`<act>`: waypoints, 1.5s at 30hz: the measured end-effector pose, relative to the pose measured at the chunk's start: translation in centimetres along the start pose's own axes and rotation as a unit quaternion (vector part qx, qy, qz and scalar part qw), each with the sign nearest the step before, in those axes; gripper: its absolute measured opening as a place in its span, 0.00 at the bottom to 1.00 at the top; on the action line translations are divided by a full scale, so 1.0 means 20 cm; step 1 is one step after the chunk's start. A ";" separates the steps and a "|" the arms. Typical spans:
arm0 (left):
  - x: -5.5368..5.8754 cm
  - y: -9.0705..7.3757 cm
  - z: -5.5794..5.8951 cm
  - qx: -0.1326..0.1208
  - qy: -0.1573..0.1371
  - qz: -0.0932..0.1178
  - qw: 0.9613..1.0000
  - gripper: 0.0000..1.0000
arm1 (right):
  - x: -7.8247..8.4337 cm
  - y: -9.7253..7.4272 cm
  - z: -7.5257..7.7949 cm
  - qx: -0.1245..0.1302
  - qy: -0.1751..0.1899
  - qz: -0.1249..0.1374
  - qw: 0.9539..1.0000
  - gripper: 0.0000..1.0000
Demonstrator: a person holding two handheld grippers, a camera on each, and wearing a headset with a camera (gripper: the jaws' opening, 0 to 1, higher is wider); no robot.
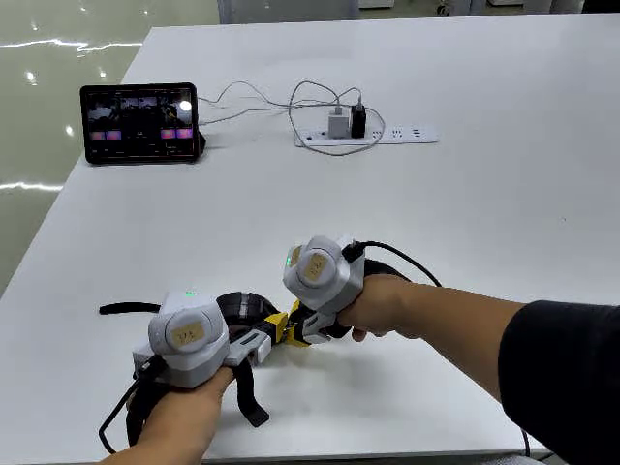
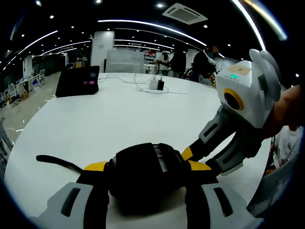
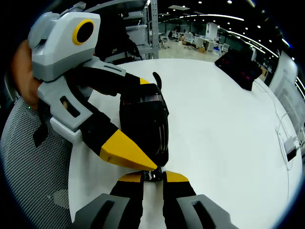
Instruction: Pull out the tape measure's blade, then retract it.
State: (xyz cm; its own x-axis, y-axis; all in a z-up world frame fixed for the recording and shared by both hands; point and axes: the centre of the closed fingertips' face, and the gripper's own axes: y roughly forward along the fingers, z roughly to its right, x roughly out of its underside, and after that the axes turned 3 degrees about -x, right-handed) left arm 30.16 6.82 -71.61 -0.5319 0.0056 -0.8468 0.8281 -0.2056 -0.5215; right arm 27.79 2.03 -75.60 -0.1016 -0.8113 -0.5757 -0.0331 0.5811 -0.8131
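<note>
Black tape case (image 3: 143,119), near counter (image 1: 465,194) edge, gripped across sides by left tongs (image 2: 147,167). Right tongs (image 3: 153,177) narrow, pinching what looks like blade hook (image 3: 153,173). Case rigid, likely hefty; blade thin, springy, snaps back: hold hook, ease return. Farther: tablet (image 1: 140,122), power strip (image 1: 368,137).

— Site type?
— Open-plan lab hall. Seen from my white bench (image 1: 465,203): long ceiling strip lights (image 2: 143,23), ceiling air unit (image 2: 184,13), glossy floor (image 1: 58,68), rows of desks (image 3: 195,38) further back, people (image 2: 178,61) standing.
— Bench fittings?
— Tablet (image 1: 140,122), screen lit; power strip (image 1: 387,137) with chargers plugged in, cables looped.
</note>
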 end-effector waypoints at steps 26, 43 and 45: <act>0.01 -0.02 0.00 0.049 0.038 -0.032 0.998 0.62 | 0.09 -0.10 -0.07 0.024 0.004 0.006 1.000 0.16; 0.07 -0.12 0.12 0.183 0.095 -0.053 0.977 0.99 | 0.26 -0.32 -0.10 0.070 0.085 0.059 0.992 0.23; 0.06 -0.13 0.12 0.193 0.100 -0.044 0.975 0.99 | 0.29 -0.35 -0.10 0.077 0.096 0.065 0.990 0.25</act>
State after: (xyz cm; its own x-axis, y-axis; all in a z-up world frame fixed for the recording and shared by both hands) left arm 26.90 5.08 -70.99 -0.5205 0.2232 -0.8242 0.6319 -0.5484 -0.5476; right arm 25.50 -6.58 -73.00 -0.2818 -0.6944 -0.6622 0.1432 0.6520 -0.7446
